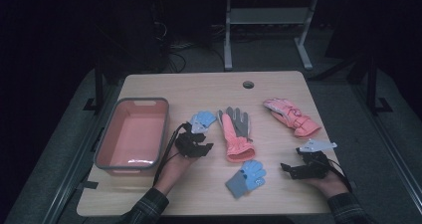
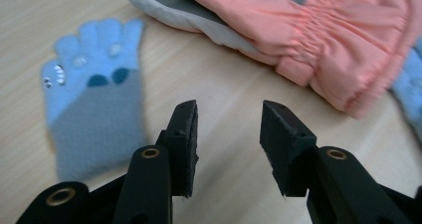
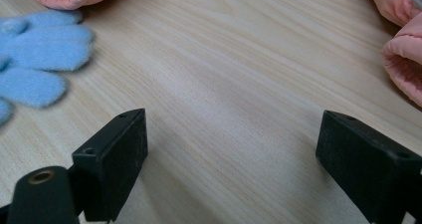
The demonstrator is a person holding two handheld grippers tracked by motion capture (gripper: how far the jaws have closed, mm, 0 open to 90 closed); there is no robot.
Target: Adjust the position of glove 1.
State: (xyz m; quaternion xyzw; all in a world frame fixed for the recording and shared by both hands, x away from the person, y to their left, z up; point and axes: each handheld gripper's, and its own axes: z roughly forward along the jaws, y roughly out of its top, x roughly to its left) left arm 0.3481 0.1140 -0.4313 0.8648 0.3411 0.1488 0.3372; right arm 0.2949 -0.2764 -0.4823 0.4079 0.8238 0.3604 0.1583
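Four gloves lie on the wooden table (image 1: 209, 87). A small blue glove (image 1: 203, 119) rests left of a pink and grey glove (image 1: 236, 132), a pink glove (image 1: 291, 115) lies at the right, and a second blue glove (image 1: 247, 178) is at the front. My left gripper (image 1: 194, 145) hovers just below the first blue glove. In its own view the left gripper (image 2: 229, 114) is open with only bare wood between its jaws, a blue glove (image 2: 92, 119) to the left and the pink cuff (image 2: 323, 50) beyond. My right gripper (image 1: 291, 169) sits near the front right; up close, the right gripper (image 3: 234, 119) is wide open over bare table, with blue glove fingers (image 3: 40, 55) at the left.
A pink bin (image 1: 133, 137) with a grey rim stands at the table's left side, close beside my left hand. A round cable hole (image 1: 248, 84) sits near the far edge. A pink glove edge (image 3: 405, 59) lies right of my right gripper's jaws.
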